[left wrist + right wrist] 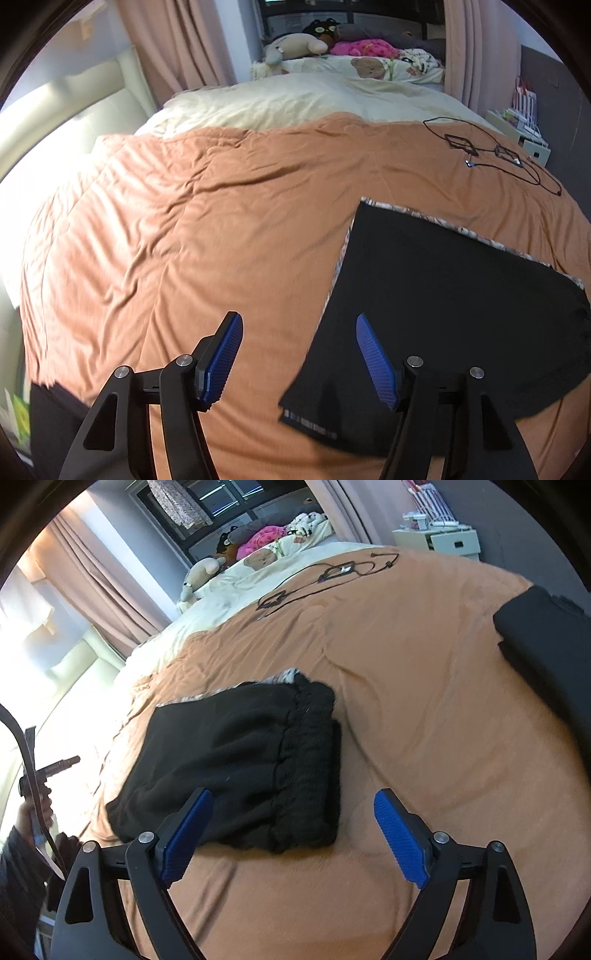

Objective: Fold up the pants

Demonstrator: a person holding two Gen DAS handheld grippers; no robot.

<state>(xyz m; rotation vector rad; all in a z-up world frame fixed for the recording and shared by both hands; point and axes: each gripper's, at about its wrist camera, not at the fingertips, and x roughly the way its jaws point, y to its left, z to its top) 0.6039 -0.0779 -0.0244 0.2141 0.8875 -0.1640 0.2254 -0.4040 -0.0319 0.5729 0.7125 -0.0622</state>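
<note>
The black pants [236, 760] lie folded into a thick rectangle on the orange blanket [406, 701], with the ribbed waistband [306, 757] on their right side. My right gripper [293, 795] hovers open just in front of them; its left finger overlaps their near edge and nothing is between the pads. In the left wrist view the same pants [443, 295] spread to the right, a patterned lining showing along their far edge. My left gripper [297, 321] is open above the blanket [184, 240] at the pants' left edge, holding nothing. A hand carries it at the left of the right wrist view.
Black cables [498, 155] [332, 572] lie on the blanket further back. Another dark folded garment [546, 653] sits at the bed's right edge. A cream duvet [295, 99], pillows and plush toys [295, 46] fill the bed's head. A white nightstand [443, 541] stands beyond.
</note>
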